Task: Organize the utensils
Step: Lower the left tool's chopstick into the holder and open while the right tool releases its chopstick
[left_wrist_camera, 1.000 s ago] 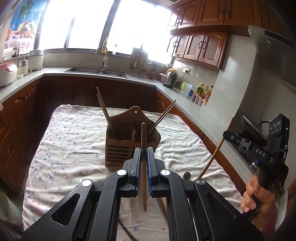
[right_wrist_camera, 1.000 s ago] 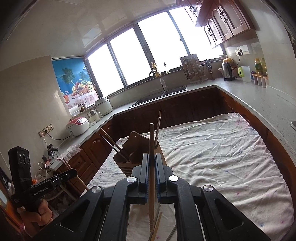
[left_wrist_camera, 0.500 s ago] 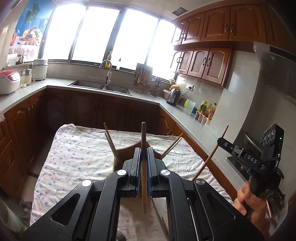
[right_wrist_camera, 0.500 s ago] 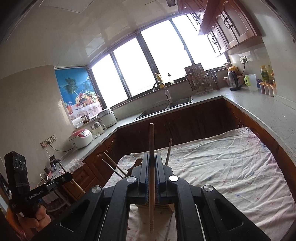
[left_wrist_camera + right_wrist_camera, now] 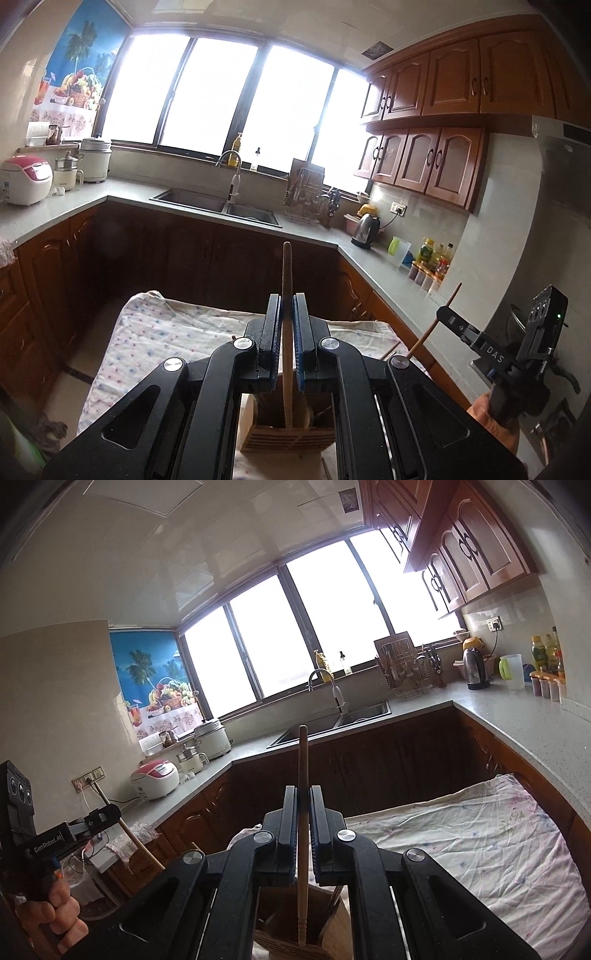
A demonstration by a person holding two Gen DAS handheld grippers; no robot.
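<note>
Left gripper (image 5: 287,325): clamped tight on a wooden chopstick (image 5: 287,280), which stands near upright between the blue pads, grooved tip pointing down.
Right gripper (image 5: 303,819): same story, jaws closed on its own chopstick (image 5: 303,760), also close to vertical, ridged tip hanging low.
Holder (image 5: 286,435): the wooden utensil holder sits on the flowered cloth (image 5: 173,332), right under both grippers; in the left view the chopstick tip hangs over its slatted front, in the right view the tip dangles above the open top (image 5: 295,923).
Already in: something thin leans inside the holder on the right side, too hidden to name.
Step in hand: both sticks are lined up over the holder, so this looks like the drop-in stage, with neither one seated yet.
Next move calls for: a straight descent, tip first, into an open compartment, then opening the jaws only once the stick is well inside.
Watch out: two grippers crowd one small opening, so going one at a time seems wiser; a tilted stick could catch the rim or tip out.
Surroundings: sink (image 5: 214,201) and kettle (image 5: 365,230) on the counter, well apart from the action.
</note>
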